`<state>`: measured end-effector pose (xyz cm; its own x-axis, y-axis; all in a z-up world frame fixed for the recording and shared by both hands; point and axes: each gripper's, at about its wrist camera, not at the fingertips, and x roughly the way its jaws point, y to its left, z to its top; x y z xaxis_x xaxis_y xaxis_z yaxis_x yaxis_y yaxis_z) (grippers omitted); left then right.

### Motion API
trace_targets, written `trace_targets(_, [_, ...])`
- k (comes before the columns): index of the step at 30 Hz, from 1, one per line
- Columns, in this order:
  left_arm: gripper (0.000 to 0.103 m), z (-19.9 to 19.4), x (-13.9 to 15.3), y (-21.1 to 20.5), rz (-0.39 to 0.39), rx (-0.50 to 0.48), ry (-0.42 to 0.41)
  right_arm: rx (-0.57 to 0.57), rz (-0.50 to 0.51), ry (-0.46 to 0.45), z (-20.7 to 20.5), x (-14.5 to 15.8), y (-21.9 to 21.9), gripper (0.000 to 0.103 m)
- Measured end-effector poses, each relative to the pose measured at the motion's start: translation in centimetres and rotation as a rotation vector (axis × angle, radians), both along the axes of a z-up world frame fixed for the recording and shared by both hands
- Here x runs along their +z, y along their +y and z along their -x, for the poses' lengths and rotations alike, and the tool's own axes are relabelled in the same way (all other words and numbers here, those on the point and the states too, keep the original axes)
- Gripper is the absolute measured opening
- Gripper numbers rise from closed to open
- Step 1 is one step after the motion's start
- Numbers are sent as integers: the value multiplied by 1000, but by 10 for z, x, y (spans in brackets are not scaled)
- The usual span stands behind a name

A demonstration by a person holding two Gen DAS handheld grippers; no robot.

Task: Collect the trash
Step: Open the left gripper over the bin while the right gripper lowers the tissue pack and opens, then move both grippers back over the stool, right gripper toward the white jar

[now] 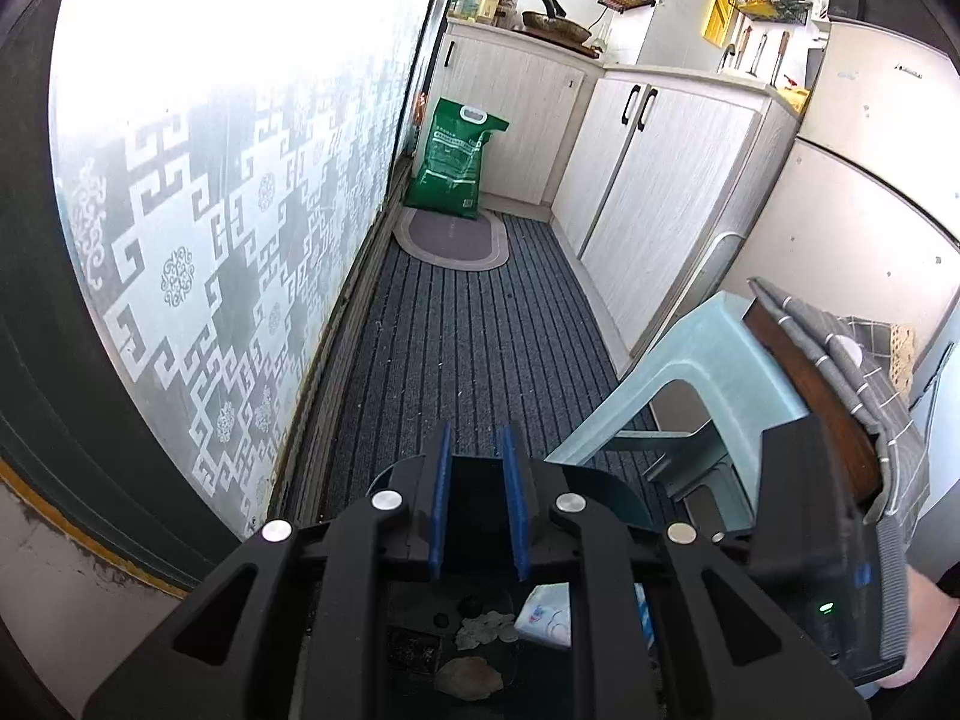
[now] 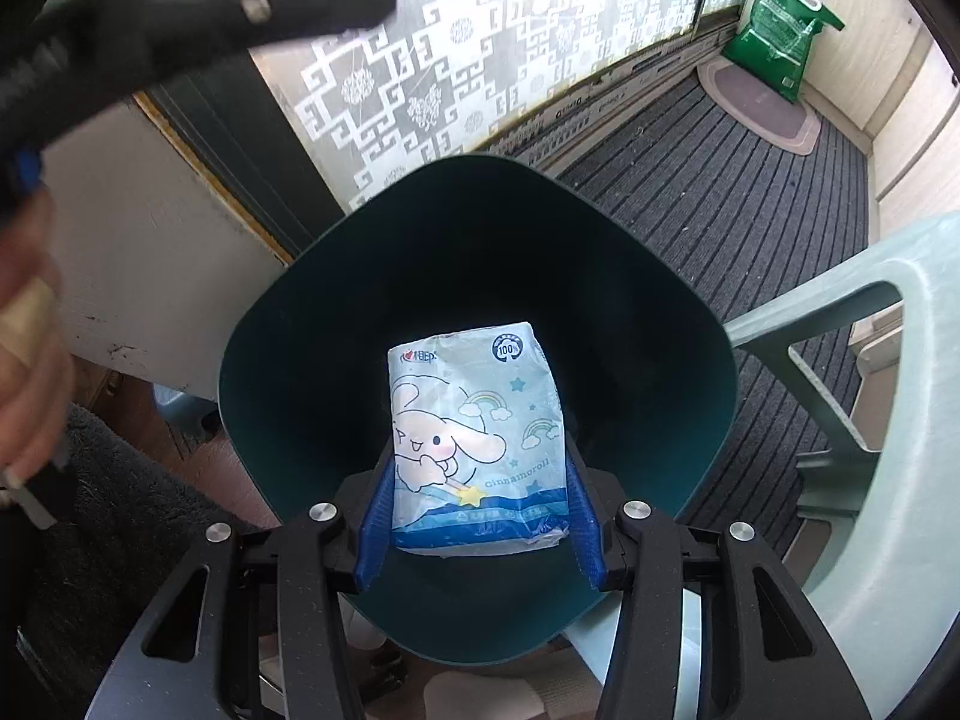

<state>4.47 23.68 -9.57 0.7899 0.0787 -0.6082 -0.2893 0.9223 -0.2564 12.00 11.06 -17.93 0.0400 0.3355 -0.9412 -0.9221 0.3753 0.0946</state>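
Tissue pack point(image 2: 477, 444), soft blue-white plastic, light, squashy: right gripper point(image 2: 480, 525) clamps its lower end above dark teal plastic bin point(image 2: 270, 324). Left gripper point(image 1: 480, 504) grips nothing, nearly closed.

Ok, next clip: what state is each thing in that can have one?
Right gripper: shut on the tissue pack.
Tissue pack: held over the bin's mouth, not dropped.
Bin: open, no lid, scraps at the bottom.
Left gripper: nothing between its pads, narrow gap.
Cabinet doors: closed.
Green sack: upright.
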Motion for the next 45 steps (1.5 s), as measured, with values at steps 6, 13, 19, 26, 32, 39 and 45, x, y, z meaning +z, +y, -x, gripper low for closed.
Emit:
trace_targets(6, [18,7,24,-5,26,-11,-101,6,35,20,0,-17,2,51])
trace_targets(13, [18,13,47,-18,-5,-19,-199,21,33,15,9,-22,2,63])
trace_targets(19, [23,26,71,-27,-32,-8,-309,48,-40,18,11,0,-2,63])
trace_targets(26, [27,36,85,-29,35,-11,-405,69,-259,-67,16,66,-17,51])
trace_targets(32, [32,37,97,-44,26,-43,-463,26,-355,-181,6,115,-41,51])
trace_targets(39, [33,21,100,-69,22,-99,-450,-67,-407,-264,-26,144,-85,51])
trace_targets(45, [33,2,99,-95,9,-154,-405,-142,-426,-354,-64,169,-126,51])
